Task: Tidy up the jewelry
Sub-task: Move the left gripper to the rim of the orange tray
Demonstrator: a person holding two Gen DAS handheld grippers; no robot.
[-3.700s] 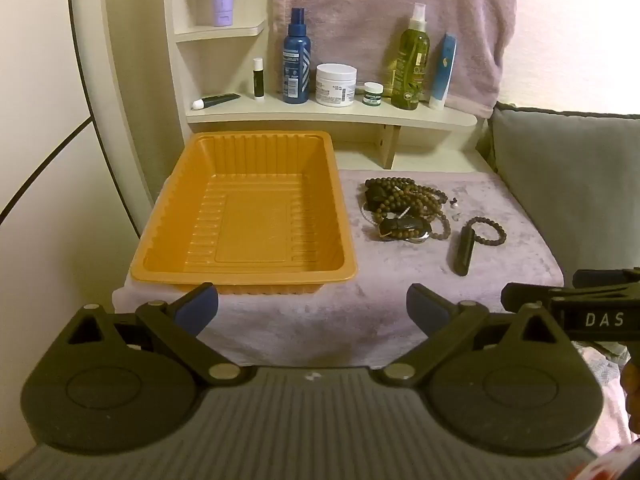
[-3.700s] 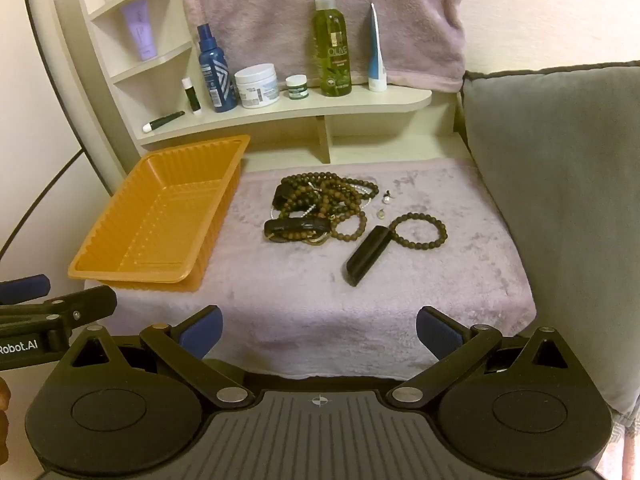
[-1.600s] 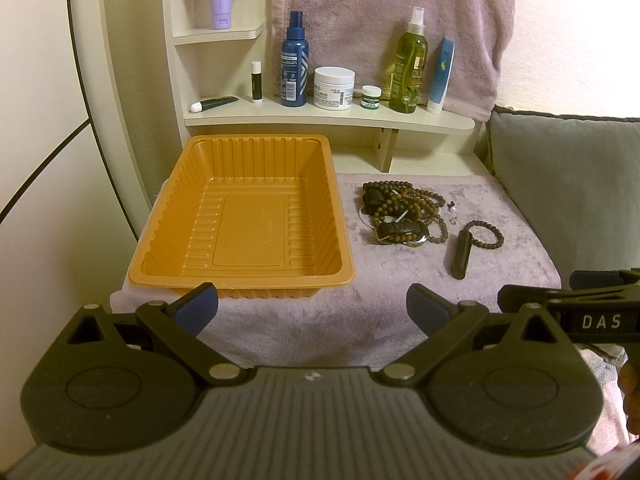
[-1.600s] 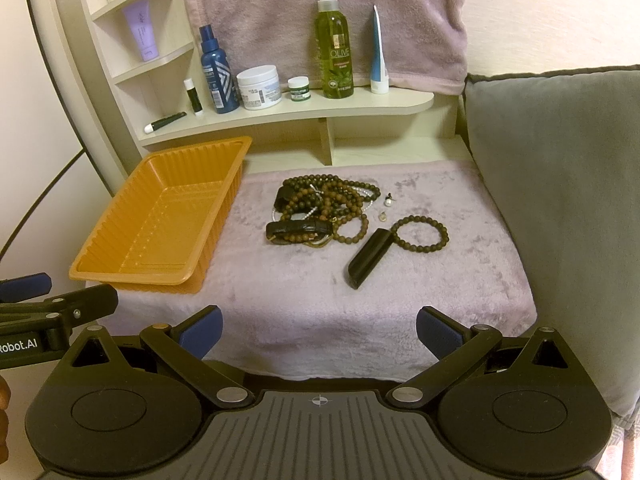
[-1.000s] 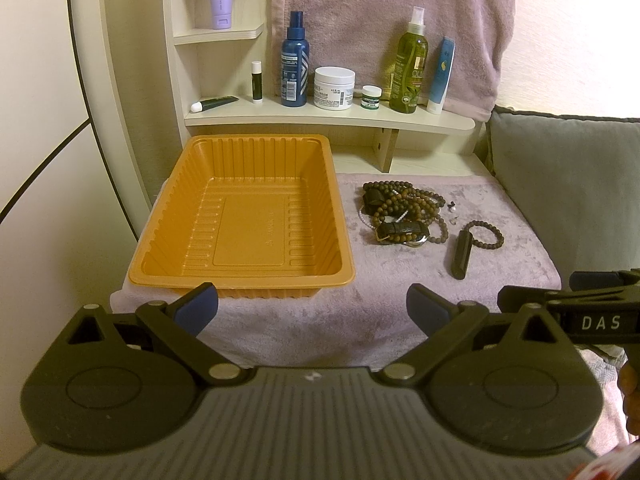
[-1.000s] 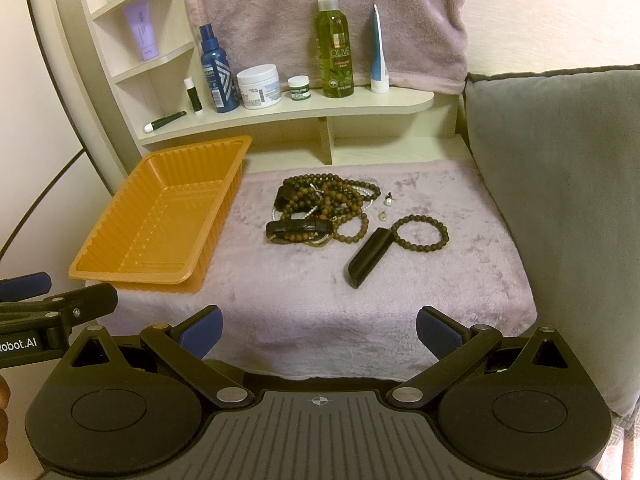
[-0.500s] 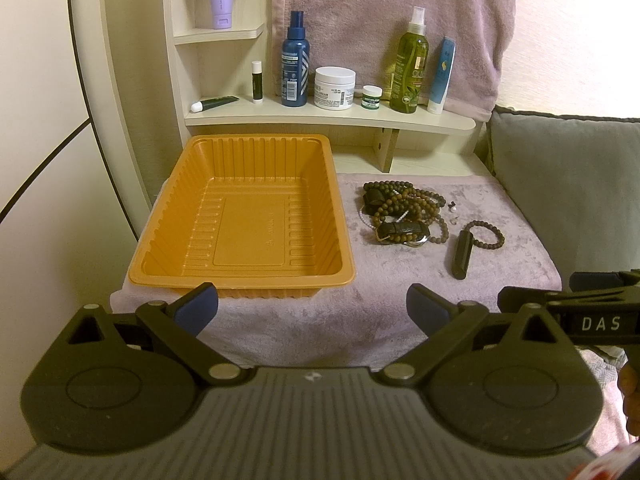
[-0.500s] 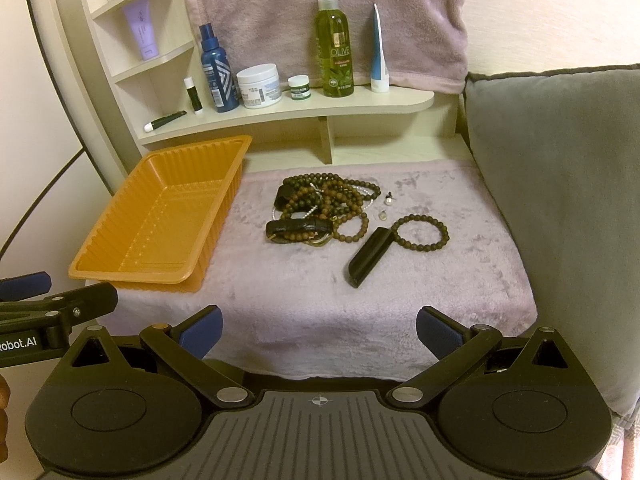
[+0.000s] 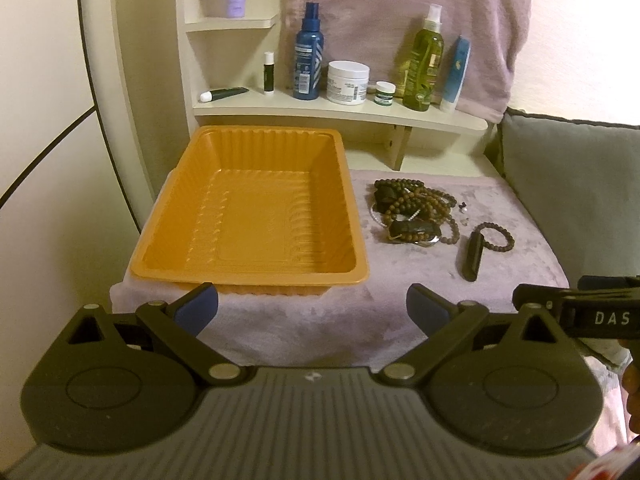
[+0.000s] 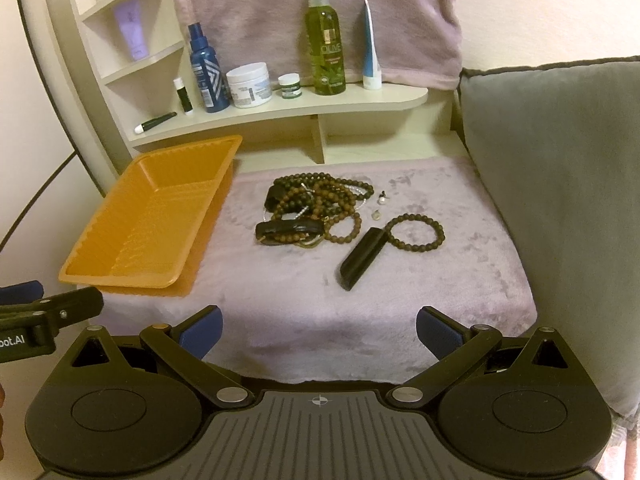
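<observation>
An empty orange tray (image 9: 248, 276) sits on the left of a mauve fuzzy cloth (image 10: 304, 312); it also shows in the right wrist view (image 10: 120, 280). A tangled pile of brown bead strands (image 10: 316, 208) lies to its right, also in the left wrist view (image 9: 412, 212). A single bead bracelet (image 10: 416, 232) and a black bar-shaped piece (image 10: 362, 258) lie beside the pile, with small earrings (image 10: 382, 200) nearby. My left gripper (image 9: 312, 308) is open and empty, short of the tray's near rim. My right gripper (image 10: 318, 330) is open and empty, short of the cloth's near edge.
A cream shelf (image 10: 280, 112) behind holds a blue spray bottle (image 10: 206, 76), a white jar (image 10: 250, 86), a green bottle (image 10: 324, 40) and tubes. A grey cushion (image 10: 560, 180) borders the cloth on the right. A towel (image 10: 312, 12) hangs at the back.
Both grippers stay open and nearly still. Since 3.7 s ago the left view has drawn back a little from the tray.
</observation>
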